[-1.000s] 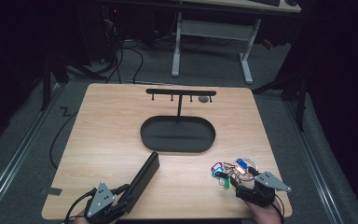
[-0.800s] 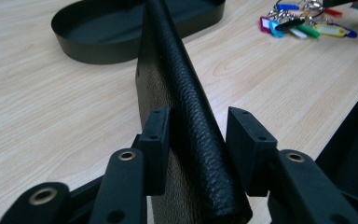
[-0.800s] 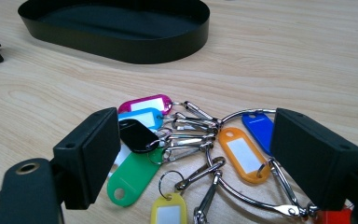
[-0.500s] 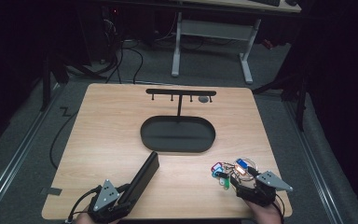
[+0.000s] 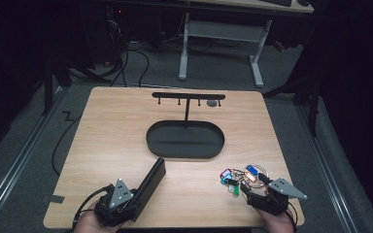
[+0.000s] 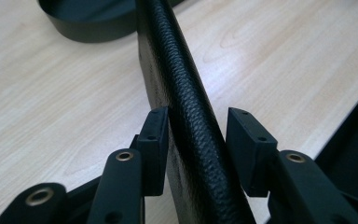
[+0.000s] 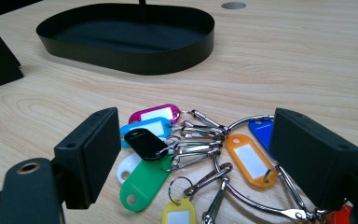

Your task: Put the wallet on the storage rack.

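The left gripper is at the near left corner of the wooden table. A long black case with a grained, leather-like surface stands on its edge between its jaws. In the left gripper view the left pad lies against the side of the case, but a narrow gap stays at the right pad, so the jaws only bracket it without pressing; they have just been closing a little. The far end of the case points toward the black oval tray and is cut off at the top of that view, and its near end is hidden under the gripper.

The right gripper is at the near right side with the jaws wide apart, one on each side of the bunch of key tags, which lies on the table. I cannot tell whether the right pad touches the big metal ring. A red tag at the bottom right corner is mostly hidden. In the high view the tags are small and hard to separate.
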A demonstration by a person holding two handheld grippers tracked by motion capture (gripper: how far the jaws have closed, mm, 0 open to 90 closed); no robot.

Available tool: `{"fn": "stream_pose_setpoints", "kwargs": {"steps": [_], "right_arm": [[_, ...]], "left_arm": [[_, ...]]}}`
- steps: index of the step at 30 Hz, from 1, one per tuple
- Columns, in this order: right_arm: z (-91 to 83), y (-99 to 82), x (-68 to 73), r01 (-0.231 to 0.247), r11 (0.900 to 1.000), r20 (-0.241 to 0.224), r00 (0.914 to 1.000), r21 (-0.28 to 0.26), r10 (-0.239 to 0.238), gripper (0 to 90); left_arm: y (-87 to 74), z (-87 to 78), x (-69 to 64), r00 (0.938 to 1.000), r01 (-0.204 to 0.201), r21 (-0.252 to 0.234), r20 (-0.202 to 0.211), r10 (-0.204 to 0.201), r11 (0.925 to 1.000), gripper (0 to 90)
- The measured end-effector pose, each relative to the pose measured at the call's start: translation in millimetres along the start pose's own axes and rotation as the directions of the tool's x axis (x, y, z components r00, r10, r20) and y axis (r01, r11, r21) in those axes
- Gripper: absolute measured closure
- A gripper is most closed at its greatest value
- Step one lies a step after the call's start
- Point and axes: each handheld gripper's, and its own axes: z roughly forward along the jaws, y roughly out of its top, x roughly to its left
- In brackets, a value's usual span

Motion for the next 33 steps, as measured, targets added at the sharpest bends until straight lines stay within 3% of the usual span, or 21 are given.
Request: {"fn": "stream_pose_setpoints", "kwargs": {"steps": [5, 7, 12, 17, 19, 23, 27, 30, 31, 33], "right_arm": [[-0.8, 0.4, 0.1, 0.0, 1.0, -0.001, 1.0, -0.004, 0.0, 16.7], [-0.8, 0.4, 0.0, -0.002, 1.0, -0.002, 1.0, -0.003, 0.002, 16.8], [-2.0, 0.0, 0.6, -0.001, 1.0, 0.0, 1.0, -0.005, 0.001, 16.9], [-2.0, -0.4, 0.3, -0.002, 1.0, 0.003, 1.0, -0.002, 0.002, 17.0], [-1.6, -0.4, 0.3, 0.0, 1.0, 0.003, 1.0, 0.0, 0.0, 17.0], [-1.1, -0.5, 1.0, 0.006, 1.0, 0.001, 1.0, 0.001, -0.006, 17.3], [-1.1, -0.7, 0.8, 0.007, 1.0, 0.001, 1.0, 0.002, -0.007, 17.4], [-1.4, -0.8, 0.7, 0.004, 1.0, 0.003, 1.0, 0.002, -0.004, 17.5], [-1.5, -0.7, 0.7, 0.004, 1.0, 0.004, 1.0, 0.001, -0.004, 17.6], [-1.5, -0.6, 1.1, 0.002, 1.0, 0.005, 1.0, 0.001, -0.002, 17.6]], "left_arm": [[9.7, 2.7, 0.4, 0.9995, -0.013, 0.067, -0.028, 0.015, 0.9977, 64.0], [12.2, 5.4, 1.5, 0.9993, 0.002, 0.087, -0.037, 0.001, 0.9962, 66.2], [14.3, 8.1, 6.5, 0.9998, 0.012, 0.102, -0.017, -0.011, 0.9947, 71.6], [17.9, 8.6, 7.9, 0.9985, -0.055, 0.131, -0.001, 0.055, 0.9899, 73.2], [21.6, 9.3, 9.1, 0.9957, -0.092, 0.155, 0.013, 0.092, 0.9835, 73.7], [25.6, 11.5, 5.5, 0.986, -0.165, 0.167, 0.001, 0.167, 0.9721, 74.3], [29.1, 9.9, 5.0, 0.9713, -0.236, 0.159, 0.006, 0.238, 0.9586, 74.5], [32.6, 7.9, 5.9, 0.9622, -0.271, 0.136, 0.01, 0.272, 0.953, 74.6], [32.6, 7.9, 5.9, 0.9622, -0.271, 0.136, 0.01, 0.272, 0.953, 74.7], [38.1, 4.7, 5.9, 0.9503, -0.309, 0.112, -0.003, 0.311, 0.9444, 74.7]]}}
